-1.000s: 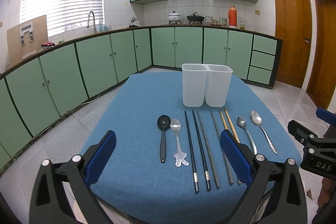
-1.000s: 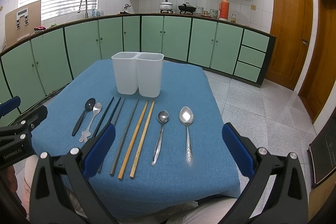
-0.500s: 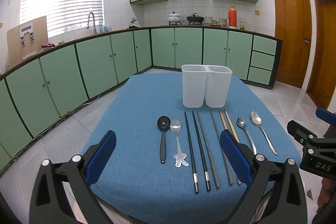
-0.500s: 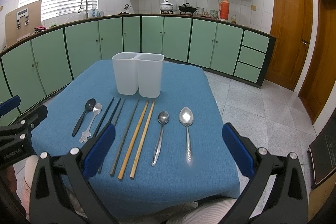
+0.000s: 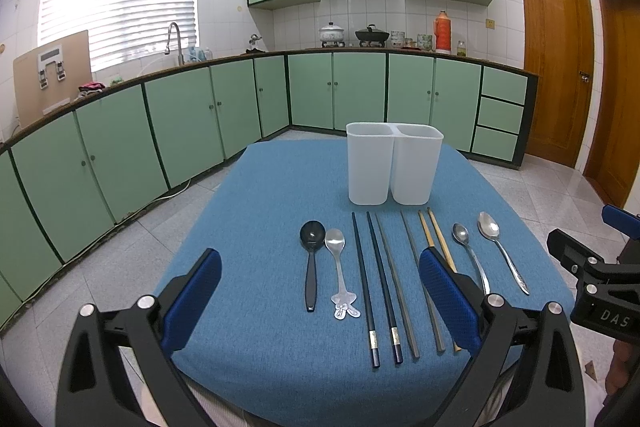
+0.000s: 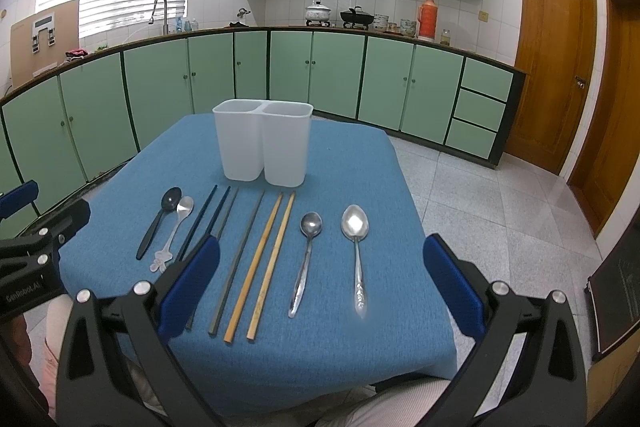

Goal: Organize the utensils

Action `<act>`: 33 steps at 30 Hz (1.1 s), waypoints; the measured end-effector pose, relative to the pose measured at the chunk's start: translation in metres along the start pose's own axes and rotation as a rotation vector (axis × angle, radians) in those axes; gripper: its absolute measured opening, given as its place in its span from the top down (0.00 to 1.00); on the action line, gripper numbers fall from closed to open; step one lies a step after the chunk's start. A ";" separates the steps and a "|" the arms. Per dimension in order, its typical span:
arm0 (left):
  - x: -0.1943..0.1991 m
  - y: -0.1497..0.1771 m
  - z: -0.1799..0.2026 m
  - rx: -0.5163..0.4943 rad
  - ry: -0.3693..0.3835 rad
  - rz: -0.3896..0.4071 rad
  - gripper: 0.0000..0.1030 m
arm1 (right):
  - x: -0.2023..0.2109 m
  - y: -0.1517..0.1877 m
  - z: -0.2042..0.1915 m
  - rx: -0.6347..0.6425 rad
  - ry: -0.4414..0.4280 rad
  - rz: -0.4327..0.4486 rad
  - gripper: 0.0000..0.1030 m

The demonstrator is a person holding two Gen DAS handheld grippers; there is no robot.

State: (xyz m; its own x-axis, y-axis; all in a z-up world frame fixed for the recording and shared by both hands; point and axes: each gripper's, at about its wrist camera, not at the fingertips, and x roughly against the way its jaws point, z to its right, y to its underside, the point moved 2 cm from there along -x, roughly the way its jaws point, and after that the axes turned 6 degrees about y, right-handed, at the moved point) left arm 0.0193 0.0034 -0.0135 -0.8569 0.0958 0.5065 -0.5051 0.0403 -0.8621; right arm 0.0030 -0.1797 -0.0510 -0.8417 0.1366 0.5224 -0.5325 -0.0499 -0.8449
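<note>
blue cloth covers the table (image 5: 260, 211), where nothing has shifted over the last second: both grippers hang in the same spots and every utensil lies as it did. a white two-compartment holder (image 5: 394, 163) stands upright at the far middle, both compartments showing no contents from these angles. on the near side of the holder runs a single row, left to right: black spoon (image 5: 312, 259), small silver spoon with a figure-shaped handle (image 5: 339, 267), two dark chopsticks (image 5: 374, 283), two grey chopsticks (image 5: 408, 279), two wooden chopsticks (image 6: 270, 259), small steel spoon (image 6: 306, 255) and large steel spoon (image 6: 356, 247). the left gripper (image 5: 320, 303) hovers nearer than the row, jaws wide apart and holding nothing, the spoons and dark chopsticks lying between and beyond its blue pads (image 5: 196, 291). the right gripper (image 6: 320, 291), jaws likewise spread and bare, frames the wooden chopsticks and both steel spoons, touching none.
</note>
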 end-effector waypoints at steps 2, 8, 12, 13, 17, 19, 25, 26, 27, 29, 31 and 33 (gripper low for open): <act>-0.001 0.000 -0.001 0.001 -0.001 -0.001 0.06 | 0.000 0.000 -0.001 0.001 0.001 0.001 0.05; -0.017 -0.001 -0.014 0.002 -0.039 -0.018 0.06 | -0.010 -0.003 0.007 0.005 0.013 0.007 0.05; -0.043 0.000 -0.034 0.009 -0.081 -0.055 0.06 | -0.036 -0.007 0.011 0.002 0.026 0.000 0.05; -0.047 0.001 -0.036 0.008 -0.080 -0.061 0.06 | -0.040 -0.008 0.013 0.002 0.030 -0.001 0.05; -0.077 -0.001 -0.052 0.034 -0.095 -0.094 0.06 | -0.067 -0.011 0.022 -0.005 0.042 -0.011 0.05; -0.091 -0.002 -0.058 0.055 -0.077 -0.115 0.06 | -0.079 -0.012 0.025 -0.007 0.050 -0.019 0.05; -0.151 -0.010 -0.060 0.025 -0.081 -0.193 0.06 | -0.120 -0.016 0.030 -0.001 0.062 -0.066 0.23; -0.160 -0.011 -0.060 0.027 -0.075 -0.204 0.06 | -0.131 -0.016 0.029 -0.004 0.058 -0.089 0.25; -0.169 -0.013 -0.060 0.027 -0.071 -0.214 0.06 | -0.137 -0.015 0.029 -0.008 0.055 -0.102 0.27; -0.188 -0.016 -0.061 0.032 -0.072 -0.238 0.06 | -0.148 -0.014 0.029 -0.015 0.055 -0.120 0.27; -0.201 -0.017 -0.063 0.045 -0.069 -0.255 0.06 | -0.157 -0.013 0.026 -0.011 0.055 -0.131 0.29; -0.217 -0.017 -0.065 0.049 -0.072 -0.275 0.07 | -0.165 -0.012 0.023 -0.008 0.058 -0.137 0.29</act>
State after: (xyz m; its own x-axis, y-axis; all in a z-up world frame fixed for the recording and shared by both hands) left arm 0.2204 0.0469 -0.1091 -0.6912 0.0167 0.7225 -0.7225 0.0065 -0.6914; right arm 0.1461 -0.2247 -0.1244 -0.7544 0.1981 0.6258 -0.6413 -0.0193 -0.7670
